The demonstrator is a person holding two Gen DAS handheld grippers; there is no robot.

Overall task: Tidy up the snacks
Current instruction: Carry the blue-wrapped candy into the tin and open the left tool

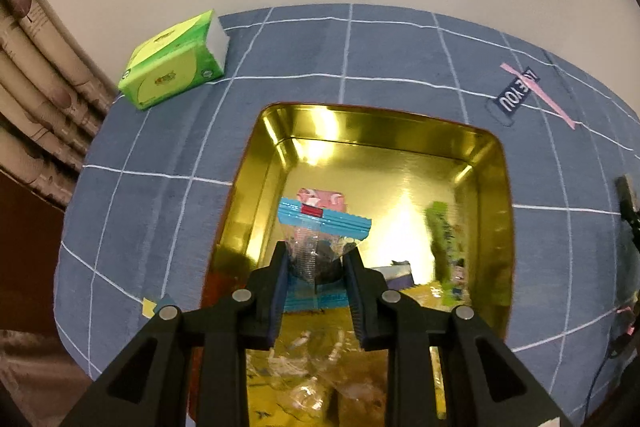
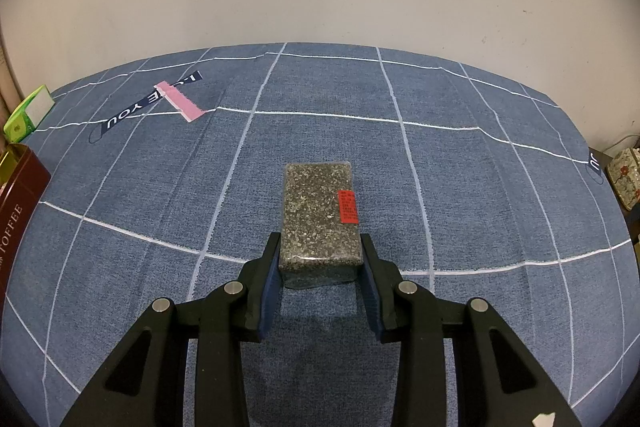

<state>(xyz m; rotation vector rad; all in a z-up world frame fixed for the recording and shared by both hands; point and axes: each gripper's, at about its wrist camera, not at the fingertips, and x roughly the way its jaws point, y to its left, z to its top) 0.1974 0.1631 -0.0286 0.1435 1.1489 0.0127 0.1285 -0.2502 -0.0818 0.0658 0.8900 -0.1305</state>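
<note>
Snack bag: the left gripper (image 1: 316, 259) pinches a clear snack bag (image 1: 320, 235) with a blue zip top, over the gold tin (image 1: 492, 211).
Speckled bar: only the right view shows the speckled bar (image 2: 320, 219); it lies on the blue cloth (image 2: 480, 195), long side pointing away.
Right gripper: the right gripper (image 2: 320, 259) hugs the bar's near end; whether its fingers press it is hard to tell.
Hard to see: the snacks in the tin are blurry.

The tin (image 1: 492, 211) is shiny gold inside. Between the jaws, the bag (image 1: 324, 223) is clear with a blue top. The cloth (image 2: 480, 195) is blue with white lines. The block (image 2: 318, 215) is speckled grey with 1 red sticker.
</note>
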